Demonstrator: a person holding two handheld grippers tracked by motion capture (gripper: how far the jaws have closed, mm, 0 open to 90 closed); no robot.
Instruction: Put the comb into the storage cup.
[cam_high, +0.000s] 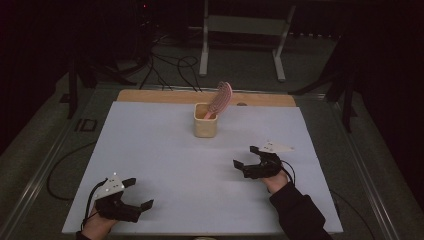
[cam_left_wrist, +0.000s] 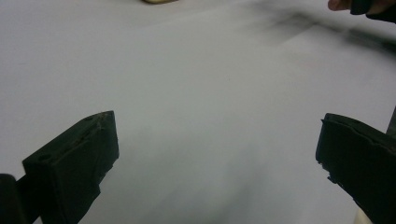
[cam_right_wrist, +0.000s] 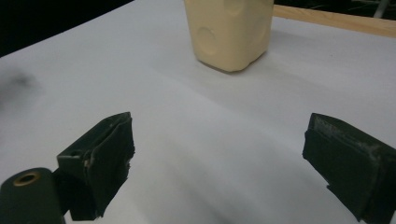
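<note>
Scene: a person sits at a bench (cam_high: 150, 150) covered with a pale sheet, holding one set of tongs in each hand.
Left tongs (cam_high: 139, 193): near the front left corner of the bench, jaws spread wide, nothing between them; the left gripper view shows bare sheet in the gap.
Right tongs (cam_high: 246, 156): right of centre, jaws released and empty, pointing toward the cup; of the two, they are the nearer.
Cup (cam_high: 205, 120): a small cream-yellow square holder standing upright toward the far middle of the bench, well apart from both tongs. In the right gripper view the cup (cam_right_wrist: 229, 32) shows shallow round dimples on its walls and rounded lower corners.
Brush (cam_high: 220, 99): a pink hairbrush standing handle-down in the cup, its head leaning up and to the right, above the rim.
Risk, tipping: the cup looks light and top-heavy with the tall brush in it; a sideways nudge from a jaw would likely topple it.
Risk, dragging: pulling the brush at an angle could catch the rim and lift or slide the cup.
Risk, slipping: the brush head is narrow and curved, so a grip there may twist loose.
</note>
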